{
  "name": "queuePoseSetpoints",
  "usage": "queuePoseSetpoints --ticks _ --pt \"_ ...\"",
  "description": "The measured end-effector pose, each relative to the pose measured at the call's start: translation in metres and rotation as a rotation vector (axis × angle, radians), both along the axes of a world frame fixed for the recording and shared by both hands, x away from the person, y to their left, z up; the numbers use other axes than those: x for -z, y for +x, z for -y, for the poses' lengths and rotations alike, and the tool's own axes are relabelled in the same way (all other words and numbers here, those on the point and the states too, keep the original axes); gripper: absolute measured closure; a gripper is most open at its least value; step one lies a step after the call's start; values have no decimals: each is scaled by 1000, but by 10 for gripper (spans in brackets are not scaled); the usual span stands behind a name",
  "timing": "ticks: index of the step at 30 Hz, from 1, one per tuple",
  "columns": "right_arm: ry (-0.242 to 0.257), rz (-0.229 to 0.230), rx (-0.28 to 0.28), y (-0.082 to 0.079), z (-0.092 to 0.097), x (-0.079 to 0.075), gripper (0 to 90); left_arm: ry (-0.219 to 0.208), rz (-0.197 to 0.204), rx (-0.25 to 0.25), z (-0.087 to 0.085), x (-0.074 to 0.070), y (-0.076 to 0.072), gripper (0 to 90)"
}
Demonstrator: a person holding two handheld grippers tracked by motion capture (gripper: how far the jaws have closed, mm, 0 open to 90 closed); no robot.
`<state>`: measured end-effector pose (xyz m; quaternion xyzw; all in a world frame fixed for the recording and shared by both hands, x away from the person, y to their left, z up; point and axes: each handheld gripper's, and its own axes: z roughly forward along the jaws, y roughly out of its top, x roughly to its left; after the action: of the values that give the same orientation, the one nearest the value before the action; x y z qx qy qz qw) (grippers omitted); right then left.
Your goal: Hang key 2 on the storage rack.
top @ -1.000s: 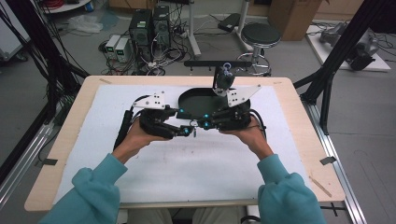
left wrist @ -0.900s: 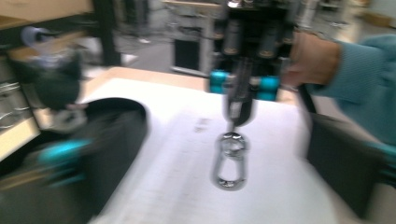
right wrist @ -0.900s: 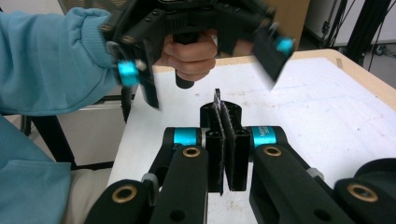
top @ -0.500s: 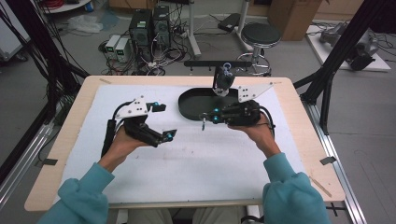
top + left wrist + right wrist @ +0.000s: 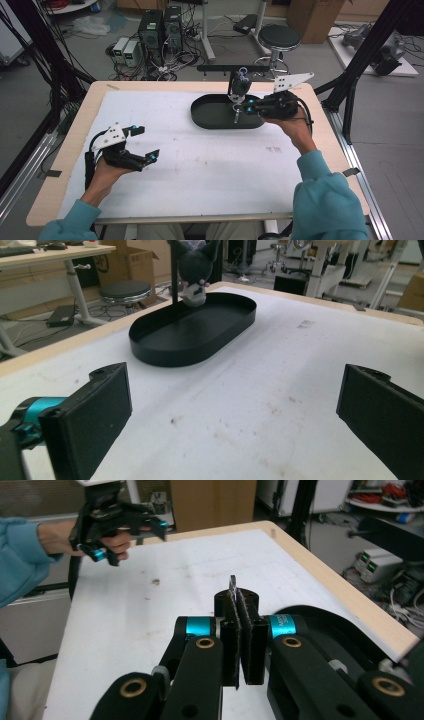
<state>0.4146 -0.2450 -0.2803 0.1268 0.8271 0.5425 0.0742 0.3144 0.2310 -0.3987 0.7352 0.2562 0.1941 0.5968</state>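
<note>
Working over the worktop (image 5: 200,170), we see the black tray (image 5: 210,117) just under our right tongs (image 5: 239,106), clamped on a thin flat tab (image 5: 233,587); toy figure (image 5: 239,85) just beyond, standing upright. Left tongs (image 5: 145,142) gape wide, empty, well apart; right hand nearer.

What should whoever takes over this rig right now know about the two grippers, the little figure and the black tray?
Left gripper: open and empty, low over the white mat at the person's near left; its jaws have just been opening.
Right gripper: shut on a thin dark strip, at the black oval tray.
Figure: a small dark-eared toy at the tray's far end, upright; I cannot tell whether it rests on the tray floor.
Done: the figure is at the tray.
Left, probably: lower it until it sits, open the right gripper and pull clear.
</note>
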Motion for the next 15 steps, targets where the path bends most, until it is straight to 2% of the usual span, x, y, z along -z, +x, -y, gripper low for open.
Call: queuePoseSetpoints --ticks 5,8,11,15 --pt "0 -2 45 14 12 -9 890 -38 21 -45 -19 15 -11 17" --pt "-7 1 71 22 18 -14 890 -66 20 -80 -30 23 -16 17" --pt "-18 1 92 29 23 -21 890 -74 35 -111 -38 29 -20 17" --pt "-35 6 128 40 30 -29 890 -109 43 -127 -48 37 -26 17"
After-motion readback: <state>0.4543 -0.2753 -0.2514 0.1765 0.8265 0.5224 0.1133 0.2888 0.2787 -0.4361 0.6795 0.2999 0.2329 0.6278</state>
